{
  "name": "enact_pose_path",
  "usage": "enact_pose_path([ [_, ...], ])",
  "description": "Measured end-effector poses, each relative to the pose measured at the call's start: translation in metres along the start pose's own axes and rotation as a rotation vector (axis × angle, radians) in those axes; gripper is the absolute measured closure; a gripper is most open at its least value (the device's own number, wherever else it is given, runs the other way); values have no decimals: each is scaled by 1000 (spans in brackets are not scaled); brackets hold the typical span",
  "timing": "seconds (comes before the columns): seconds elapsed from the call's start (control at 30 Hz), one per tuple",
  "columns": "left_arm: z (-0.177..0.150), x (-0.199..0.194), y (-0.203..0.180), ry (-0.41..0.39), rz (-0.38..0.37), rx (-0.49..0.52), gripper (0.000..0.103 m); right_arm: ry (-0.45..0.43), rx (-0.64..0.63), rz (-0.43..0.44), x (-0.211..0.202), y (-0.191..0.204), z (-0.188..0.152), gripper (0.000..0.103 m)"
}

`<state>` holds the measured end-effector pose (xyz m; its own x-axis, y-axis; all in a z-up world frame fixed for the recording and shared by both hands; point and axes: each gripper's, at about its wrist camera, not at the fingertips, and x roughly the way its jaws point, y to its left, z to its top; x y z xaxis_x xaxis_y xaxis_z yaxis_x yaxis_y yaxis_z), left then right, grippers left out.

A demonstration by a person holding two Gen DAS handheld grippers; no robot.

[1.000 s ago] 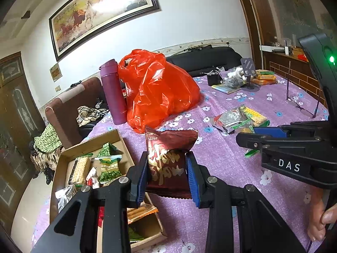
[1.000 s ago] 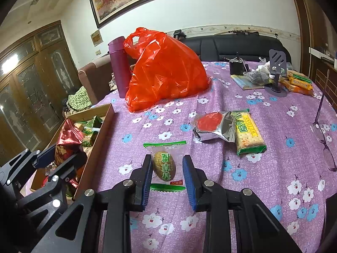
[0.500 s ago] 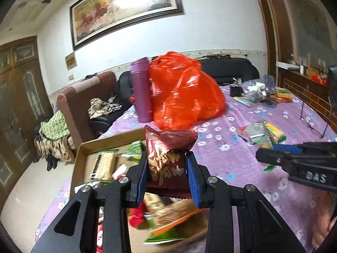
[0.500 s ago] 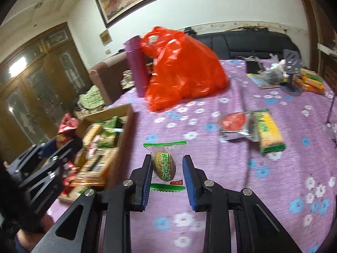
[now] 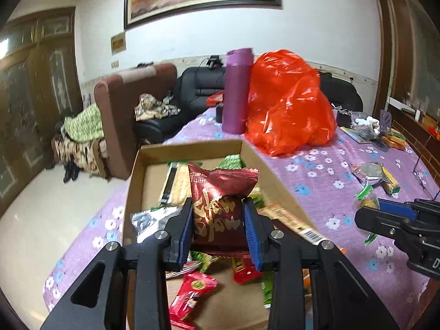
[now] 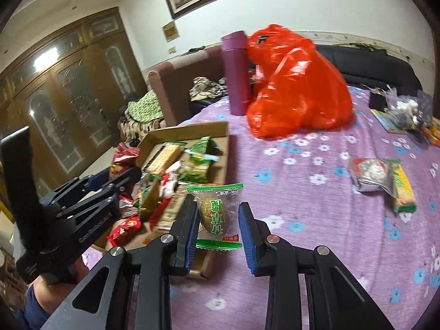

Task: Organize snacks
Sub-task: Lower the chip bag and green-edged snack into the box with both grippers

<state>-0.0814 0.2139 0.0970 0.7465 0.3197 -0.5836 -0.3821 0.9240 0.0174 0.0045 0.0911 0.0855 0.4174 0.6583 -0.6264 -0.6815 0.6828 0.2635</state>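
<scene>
A purple flowered worktop (image 6: pixel 316 206) fills the frame; a cardboard box (image 5: pixel 255 156) of snacks sits at centre. Above it the left gripper (image 5: pixel 217 228) clamps a dark red snack packet (image 5: pixel 217 206); the right gripper (image 6: pixel 218 228) grasps a clear green-edged packet (image 6: pixel 217 214), lower centre.

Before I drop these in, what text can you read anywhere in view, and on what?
"D": right gripper body, the rest cut off at the frame edge.
Large gold Chinese characters: dark red packet, too stylised to transcribe.
Green Chinese characters: clear egg packet, turned over, not surely readable.
Lettering on left gripper body: blurred.
Barcode on long packet: digits too small.
</scene>
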Motion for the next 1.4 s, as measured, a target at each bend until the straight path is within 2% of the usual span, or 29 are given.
enact_pose_path([
  [0.3, -10, 10, 18, 30, 3, -24, 69, 42, -57, 22, 27, 33, 0, 71],
  [0.63, -17, 25, 31, 73, -20, -56, 69, 80, -68, 32, 51, 45, -1, 71],
  [1.1, -18, 25, 31, 80, -16, -52, 69, 45, -162, 22, 48, 66, -8, 69],
  [1.3, -19, 24, 30, 77, -4, -45, 69, 46, -162, 24, 48, 65, -9, 68],
  [1.4, -19, 23, 30, 72, -1, -44, 63, 44, -162, 22, 48, 64, -8, 68],
])
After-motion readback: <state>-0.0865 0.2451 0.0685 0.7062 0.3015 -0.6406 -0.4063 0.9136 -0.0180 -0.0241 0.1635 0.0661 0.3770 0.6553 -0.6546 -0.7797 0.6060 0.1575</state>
